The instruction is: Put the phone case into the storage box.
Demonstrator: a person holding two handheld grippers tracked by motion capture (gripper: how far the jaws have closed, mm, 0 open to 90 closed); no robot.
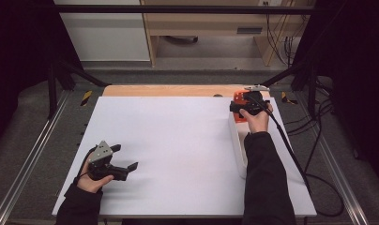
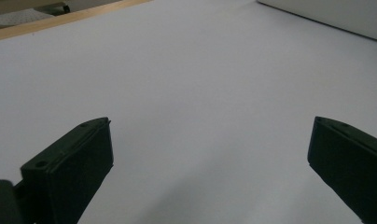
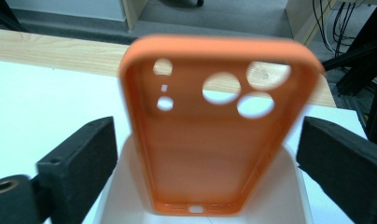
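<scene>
The right gripper [image 3: 205, 154] has its jaws spread, clear of the orange phone case [image 3: 214, 130] between them. The case, its inside ribbed and pierced with round camera cut-outs, stands apparently upright in a white tray [image 1: 238, 150] at the table's [image 1: 178, 140] 2 o'clock. The left gripper [image 2: 210, 158], at 8 o'clock, is spread over bare surface.

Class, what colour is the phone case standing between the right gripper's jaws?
Orange; the phone case shows best in the right gripper view.

The phone case [image 3: 214, 135] stands in the tray [image 3: 289, 196] between the right gripper [image 3: 205, 158] jaws (untouched); the left gripper [image 1: 124, 158] is well apart over the sheet [image 1: 178, 140].
</scene>
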